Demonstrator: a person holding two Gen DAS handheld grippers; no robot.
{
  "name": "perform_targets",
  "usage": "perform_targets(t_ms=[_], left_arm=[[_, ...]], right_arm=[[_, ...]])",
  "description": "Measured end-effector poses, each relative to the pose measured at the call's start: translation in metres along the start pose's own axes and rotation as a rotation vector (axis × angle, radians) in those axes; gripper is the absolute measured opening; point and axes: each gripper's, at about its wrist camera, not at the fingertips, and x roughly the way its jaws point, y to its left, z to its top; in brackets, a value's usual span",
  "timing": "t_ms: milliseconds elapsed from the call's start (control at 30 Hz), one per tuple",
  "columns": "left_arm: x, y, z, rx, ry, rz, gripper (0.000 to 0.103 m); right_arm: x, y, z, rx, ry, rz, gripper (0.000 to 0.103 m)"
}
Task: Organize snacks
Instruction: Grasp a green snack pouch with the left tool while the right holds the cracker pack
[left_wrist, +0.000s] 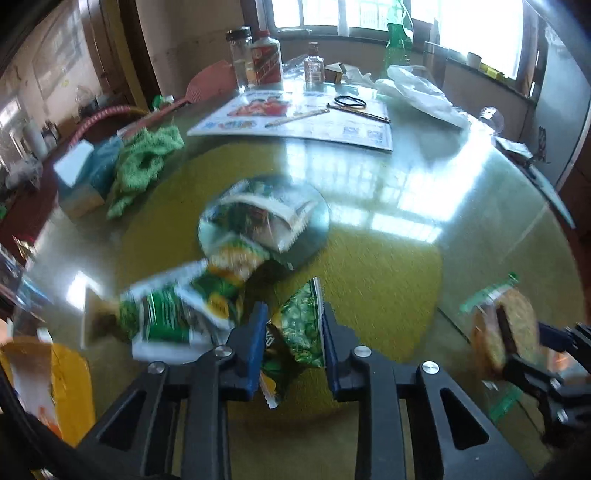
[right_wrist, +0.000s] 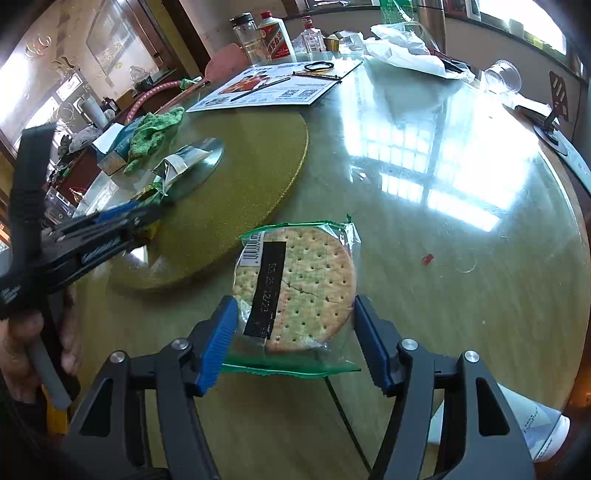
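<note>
Snacks on a round glass surface (right_wrist: 461, 266). Green snack packet (left_wrist: 295, 332) clenched between the blue pads of the left hand-held gripper (left_wrist: 293, 343), raised near the front edge of the yellow disc (left_wrist: 388, 280) at the surface centre. Round cracker in clear wrap (right_wrist: 295, 288) grasped at both sides by the right hand-held gripper (right_wrist: 291, 332), just past the disc rim toward the near right edge of the surface. Heap of further green and white snack packets (left_wrist: 177, 314) just left of the left hand-held gripper, blurred. One silver-backed packet (left_wrist: 258, 214) lying on a round metal plate (left_wrist: 317, 229) at the disc centre. Green cloth (left_wrist: 144, 162) and blue box (left_wrist: 85, 177) at the far left edge. Printed leaflet (left_wrist: 295, 118) with a black hair band (left_wrist: 350, 101) toward the far edge, bottles (left_wrist: 266, 61) behind it. White plastic bag (left_wrist: 421, 92) at the far right.
</note>
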Motion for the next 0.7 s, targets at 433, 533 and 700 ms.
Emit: perform_targets(t_ms=[433, 533, 700], left_arm=[[-0.129, 0.008, -0.150, -0.317, -0.079, -0.305, 0.025], [-0.151, 0.021, -0.175, -0.367, -0.117, -0.339, 0.025], [-0.176, 0.043, -0.185, -0.412, -0.180, -0.363, 0.025]], right_arm=[[0.008, 0.029, -0.007, -0.116, -0.005, -0.065, 0.068], [0.001, 0.036, -0.020, -0.126, -0.001, -0.041, 0.067], [-0.011, 0.048, -0.045, -0.106, 0.005, 0.033, 0.061]])
